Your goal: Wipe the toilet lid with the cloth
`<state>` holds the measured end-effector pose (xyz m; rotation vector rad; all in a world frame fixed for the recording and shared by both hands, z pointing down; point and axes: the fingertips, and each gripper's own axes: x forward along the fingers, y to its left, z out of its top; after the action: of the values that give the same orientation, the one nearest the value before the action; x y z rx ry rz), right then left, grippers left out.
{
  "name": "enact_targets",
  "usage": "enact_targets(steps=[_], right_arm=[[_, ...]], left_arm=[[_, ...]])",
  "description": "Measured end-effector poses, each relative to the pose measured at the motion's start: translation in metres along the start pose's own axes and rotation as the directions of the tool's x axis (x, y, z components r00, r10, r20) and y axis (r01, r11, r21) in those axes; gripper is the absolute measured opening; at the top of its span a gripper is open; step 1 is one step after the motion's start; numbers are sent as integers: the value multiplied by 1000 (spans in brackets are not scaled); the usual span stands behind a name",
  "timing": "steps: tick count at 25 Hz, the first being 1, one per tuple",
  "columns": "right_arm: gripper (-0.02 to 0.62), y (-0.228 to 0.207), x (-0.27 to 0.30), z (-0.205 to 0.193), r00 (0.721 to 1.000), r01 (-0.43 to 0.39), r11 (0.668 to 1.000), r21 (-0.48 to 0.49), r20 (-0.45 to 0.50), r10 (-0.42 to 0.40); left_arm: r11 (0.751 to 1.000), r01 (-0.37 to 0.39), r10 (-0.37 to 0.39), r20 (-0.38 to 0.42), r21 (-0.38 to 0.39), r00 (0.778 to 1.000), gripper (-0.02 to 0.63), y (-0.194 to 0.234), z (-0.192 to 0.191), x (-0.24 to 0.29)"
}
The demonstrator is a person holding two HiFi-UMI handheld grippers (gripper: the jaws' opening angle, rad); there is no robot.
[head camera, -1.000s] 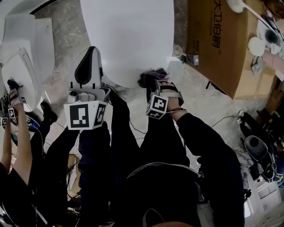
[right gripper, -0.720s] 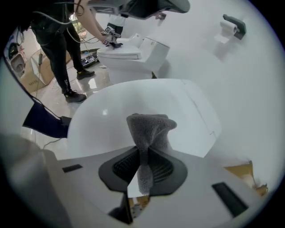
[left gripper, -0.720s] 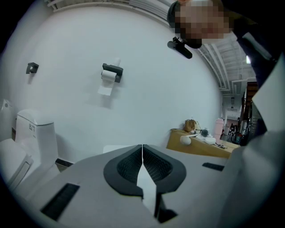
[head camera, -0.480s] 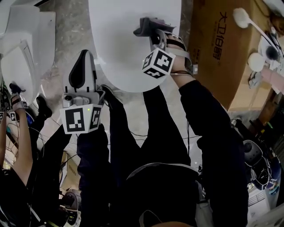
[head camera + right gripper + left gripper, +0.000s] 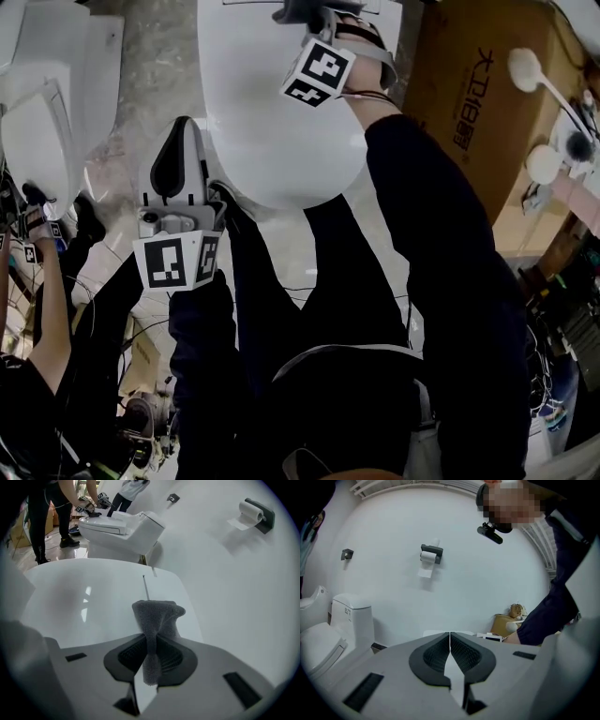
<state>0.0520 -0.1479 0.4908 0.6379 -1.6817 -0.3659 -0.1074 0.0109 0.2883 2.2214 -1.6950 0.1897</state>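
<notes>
The white toilet lid (image 5: 267,112) fills the top middle of the head view. My right gripper (image 5: 309,14) reaches over its far end, shut on the grey cloth (image 5: 292,11). In the right gripper view the cloth (image 5: 157,616) is pinched between the jaws of the right gripper (image 5: 151,641) and its bunched end rests on the lid (image 5: 89,602) near the hinge end. My left gripper (image 5: 183,131) hangs beside the lid's left front edge, shut and empty. In its own view the left gripper (image 5: 450,637) points at a white wall, its pads pressed together.
A second toilet (image 5: 122,524) stands to the left, where another person (image 5: 51,498) works with grippers. A cardboard box (image 5: 478,103) sits right of the lid. A toilet-roll holder (image 5: 255,510) hangs on the wall. Cables (image 5: 291,281) lie on the floor.
The right gripper has carried the cloth from the lid's near edge across to its far end. The left gripper has stayed almost still beside the lid.
</notes>
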Motion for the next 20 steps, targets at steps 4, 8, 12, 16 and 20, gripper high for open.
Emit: enact_targets(steps=[4,8,12,16,20], right_arm=[[69,16,18,2,997,-62,998,-26,-46,61],[66,24,17,1,996,-59,995,-78,-65,54],[61,44,7,-6,995,-67,989,-131,-82,56],[58,62,-6,-11,992,-87,990,-109,-99,77],[57,90,-25,-14,990,-107,986,-125,-106,94]], left_arm=[[1000,-7,7,-2,-4,1000,17,3,-1,6],[1000,-3,3,2,-12,1000,17,7,-1,10],[1000,15,-15,6,-18,1000,17,4,1,9],[999,41,-41,5,-15,999,17,2,0,4],[998,54,-54,2,-15,999,17,2,-4,-9]])
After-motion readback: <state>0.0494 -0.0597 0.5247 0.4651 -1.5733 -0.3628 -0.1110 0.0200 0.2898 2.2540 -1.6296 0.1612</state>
